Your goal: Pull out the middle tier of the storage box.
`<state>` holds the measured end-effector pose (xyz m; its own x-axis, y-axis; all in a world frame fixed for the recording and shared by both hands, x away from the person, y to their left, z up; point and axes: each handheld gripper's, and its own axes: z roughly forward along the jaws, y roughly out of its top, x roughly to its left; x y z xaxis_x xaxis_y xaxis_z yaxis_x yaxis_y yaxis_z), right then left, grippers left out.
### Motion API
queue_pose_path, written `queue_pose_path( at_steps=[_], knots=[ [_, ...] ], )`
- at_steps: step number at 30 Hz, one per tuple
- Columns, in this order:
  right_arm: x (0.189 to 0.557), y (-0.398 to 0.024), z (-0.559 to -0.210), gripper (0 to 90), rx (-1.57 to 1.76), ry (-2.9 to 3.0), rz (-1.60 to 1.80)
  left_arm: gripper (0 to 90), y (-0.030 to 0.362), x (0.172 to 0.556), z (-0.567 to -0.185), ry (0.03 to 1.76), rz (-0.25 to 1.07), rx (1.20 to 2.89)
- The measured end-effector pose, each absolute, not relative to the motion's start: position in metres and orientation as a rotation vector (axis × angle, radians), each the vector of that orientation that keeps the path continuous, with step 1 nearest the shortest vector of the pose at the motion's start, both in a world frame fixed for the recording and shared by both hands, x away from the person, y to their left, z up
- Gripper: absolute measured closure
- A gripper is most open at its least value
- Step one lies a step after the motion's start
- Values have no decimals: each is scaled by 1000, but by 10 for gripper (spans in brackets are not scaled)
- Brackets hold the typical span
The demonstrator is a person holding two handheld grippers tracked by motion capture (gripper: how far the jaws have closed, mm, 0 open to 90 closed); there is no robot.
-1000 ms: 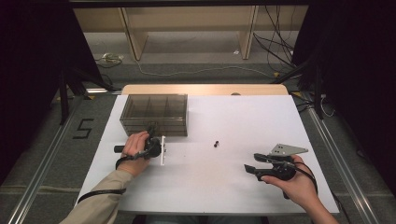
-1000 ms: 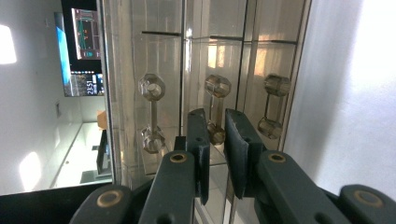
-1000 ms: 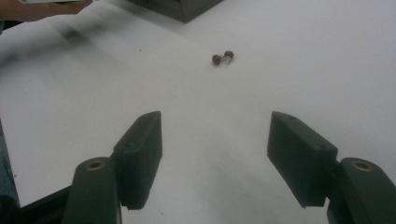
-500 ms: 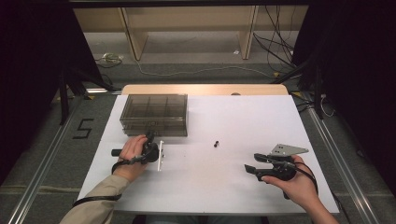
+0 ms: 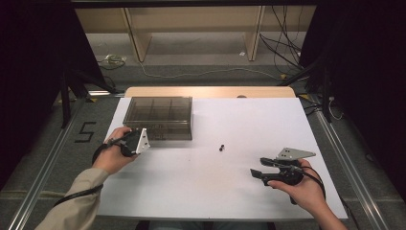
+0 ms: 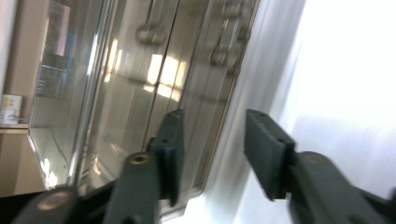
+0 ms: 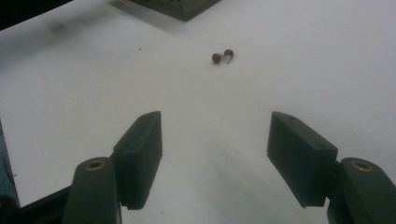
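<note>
Tongs and that tiny dark piece: who's closer?

Small dark piece (image 5: 221, 147) sits alone on the white surface (image 5: 201, 187), roughly midway between both hands and just off the near right corner of the smoky plastic box (image 5: 160, 117). Right tongs (image 5: 256, 173) hover low, spread wide with nothing in them. From the right gripper view the piece (image 7: 222, 56) lies straight ahead and a bit up-frame of the gap, two little knobs side by side, so its long axis runs crosswise to the approach. Left tongs (image 6: 212, 154) have just been opening, nothing between them, and they're pointed at the box's front edge instead. My guess is the right hand has the cleaner line: push forward, maybe twist a little.
</note>
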<state>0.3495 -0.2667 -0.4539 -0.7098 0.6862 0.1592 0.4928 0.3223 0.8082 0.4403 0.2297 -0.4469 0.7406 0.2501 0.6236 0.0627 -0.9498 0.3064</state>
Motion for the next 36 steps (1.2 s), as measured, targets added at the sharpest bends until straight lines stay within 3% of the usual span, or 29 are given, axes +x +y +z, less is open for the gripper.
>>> queue_pose_path(
  at_steps=[5, 16, 24, 36],
  knots=[
    [350, -267, -455, 360, 1078, 2376, 1334, 614, 231, 451, -435, 236, 925, 2718],
    [350, -268, -455, 360, 1083, 2380, 1329, 639, 235, 463, -431, 245, 928, 2759],
    [350, -268, -456, 360, 1091, 2385, 1327, 729, 237, 473, -431, 207, 869, 2814],
    [350, -269, -456, 360, 1093, 2389, 1325, 793, 238, 484, -423, 95, 731, 2914]
  ],
)
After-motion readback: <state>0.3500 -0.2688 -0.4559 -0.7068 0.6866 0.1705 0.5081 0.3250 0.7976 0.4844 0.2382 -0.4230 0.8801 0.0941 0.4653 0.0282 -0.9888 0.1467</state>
